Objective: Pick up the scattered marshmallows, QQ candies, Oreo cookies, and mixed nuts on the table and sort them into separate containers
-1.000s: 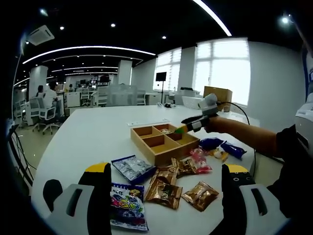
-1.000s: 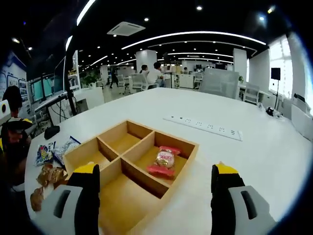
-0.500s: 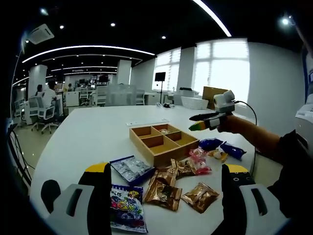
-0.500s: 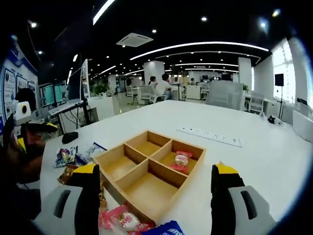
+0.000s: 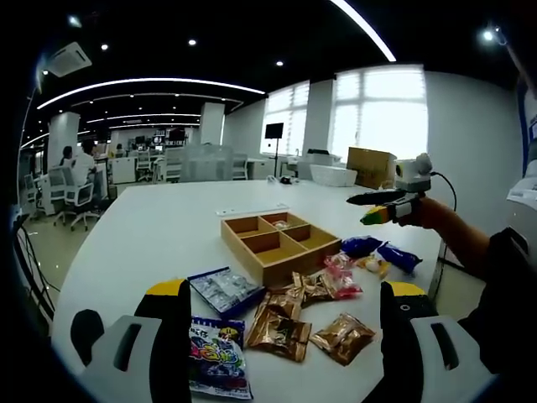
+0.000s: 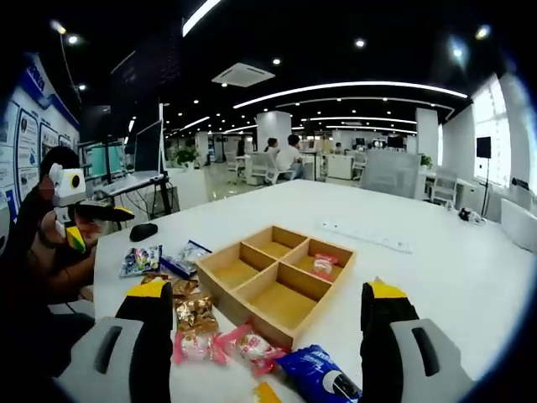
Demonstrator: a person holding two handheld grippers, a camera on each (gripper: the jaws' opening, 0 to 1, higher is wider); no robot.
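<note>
Both of my grippers, left (image 5: 285, 323) and right (image 6: 262, 323), hang with jaws spread wide, holding nothing. Nearest my right gripper lie a blue Oreo pack (image 6: 316, 376) and pink marshmallow packets (image 6: 226, 346); past them sits the wooden tray (image 6: 277, 290), one pink packet (image 6: 322, 266) in its far right compartment. Gold nut packets (image 5: 281, 323) overlap near my left gripper, so I judge a grab could pinch two. Crinkly wrappers may slip and land in the wrong compartment.

A four-compartment wooden tray (image 6: 277, 277) holds one pink-wrapped marshmallow (image 6: 322, 266) (far right cell); gold nut packets (image 5: 281, 327), blue Oreo packs (image 5: 383, 252) and colourful candy bags (image 5: 220, 363) lie scattered beside it.
</note>
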